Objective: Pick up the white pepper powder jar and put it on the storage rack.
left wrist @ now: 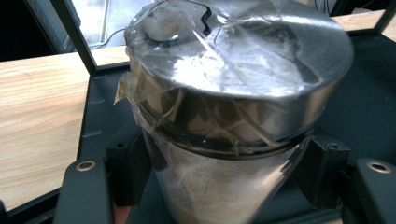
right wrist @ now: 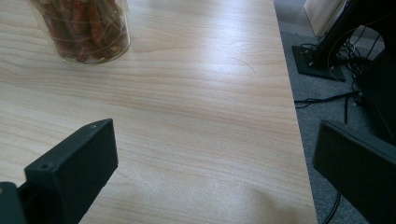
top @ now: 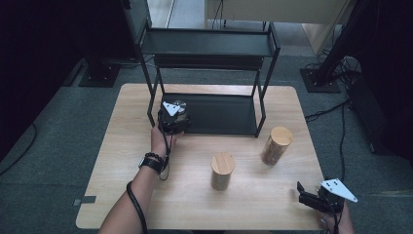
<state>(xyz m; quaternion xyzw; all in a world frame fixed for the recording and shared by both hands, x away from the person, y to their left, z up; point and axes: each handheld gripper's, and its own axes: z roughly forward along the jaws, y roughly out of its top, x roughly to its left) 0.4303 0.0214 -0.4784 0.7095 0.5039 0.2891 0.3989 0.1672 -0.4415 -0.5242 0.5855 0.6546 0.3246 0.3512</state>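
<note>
While the metal-lidded jar is pinched between the jaws of the left claw at the left front of the black rack's lower shelf, it should be kept upright, lowered until its base is fully seated on the shelf, and released only then. On the worktop, one rack, two wooden-lidded jars (one central, one just right of it) and one metal-lidded jar are counted. The right claw, spread and empty, is held over the worktop's near right corner.
</note>
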